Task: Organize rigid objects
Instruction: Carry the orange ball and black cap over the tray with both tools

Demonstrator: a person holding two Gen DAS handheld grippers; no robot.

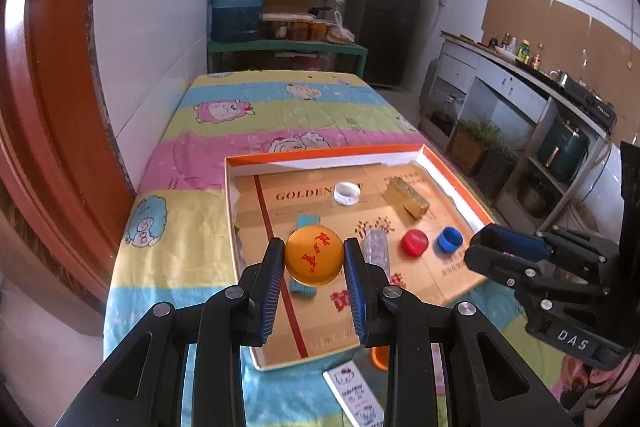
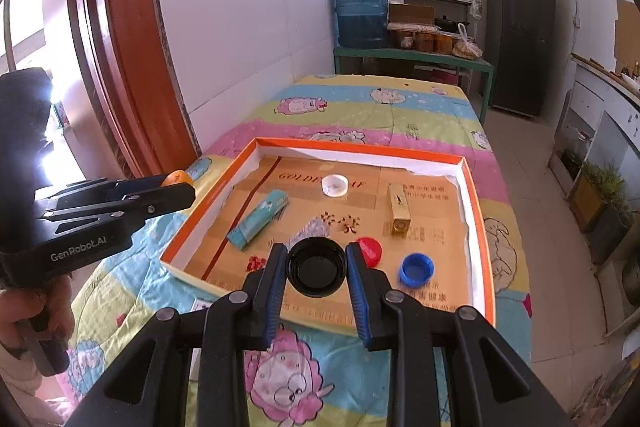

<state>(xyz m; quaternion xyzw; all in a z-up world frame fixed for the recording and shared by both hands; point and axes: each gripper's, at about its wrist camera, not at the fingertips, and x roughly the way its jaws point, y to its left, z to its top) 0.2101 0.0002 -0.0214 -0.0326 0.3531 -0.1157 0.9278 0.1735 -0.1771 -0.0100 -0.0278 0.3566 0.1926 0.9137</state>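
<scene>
Orange ball (image 1: 314, 255) clamped between left fingers (image 1: 276, 267), above tray (image 1: 320, 151).

Left gripper (image 1: 314, 263) and right gripper (image 2: 316, 267): both are showing black angular linkage arms, silver round screws at the pivots, and blue ribbed pads (image 1: 273, 291) lining the fingers. White lettering is reading "GenRobot.AI" on one body and "DAS" on the other.

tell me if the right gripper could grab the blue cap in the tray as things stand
Probably not yet: the right gripper is shut on a black cap. The blue cap lies uncovered in the tray, close by.
</scene>
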